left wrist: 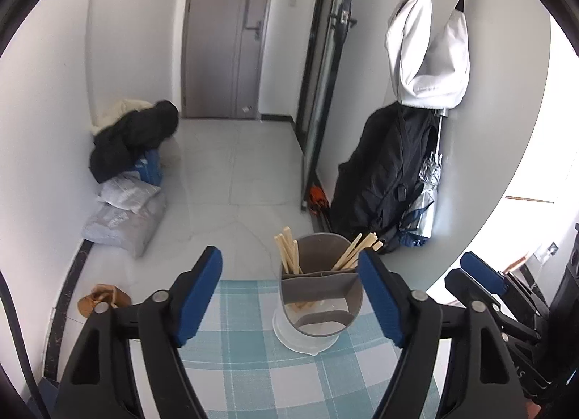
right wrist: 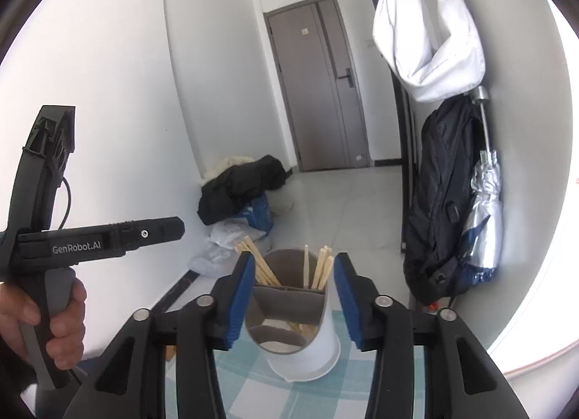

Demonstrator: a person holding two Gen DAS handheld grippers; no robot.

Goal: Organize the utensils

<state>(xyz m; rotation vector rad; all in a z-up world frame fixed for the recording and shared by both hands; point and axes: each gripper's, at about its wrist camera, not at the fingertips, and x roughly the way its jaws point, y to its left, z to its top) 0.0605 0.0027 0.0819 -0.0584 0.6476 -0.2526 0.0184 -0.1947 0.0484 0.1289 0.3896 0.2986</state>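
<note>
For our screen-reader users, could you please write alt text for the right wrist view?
The open right gripper frames a grey divided utensil holder with wooden chopsticks standing in its back compartments, on a blue checked tablecloth. At left, a hand holds the left gripper's handle; behind are a hallway, a grey door and hanging bags.

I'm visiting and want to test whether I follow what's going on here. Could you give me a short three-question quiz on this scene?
1. True or false: both hand-held grippers are open and empty.
2. What sticks out of the utensil holder? A forks, B wooden chopsticks, C spoons.
3. What pattern covers the table?

Key:
1. True: the left hand-held gripper and right hand-held gripper hold nothing.
2. B, wooden chopsticks.
3. A blue-and-white checked tablecloth.
</note>
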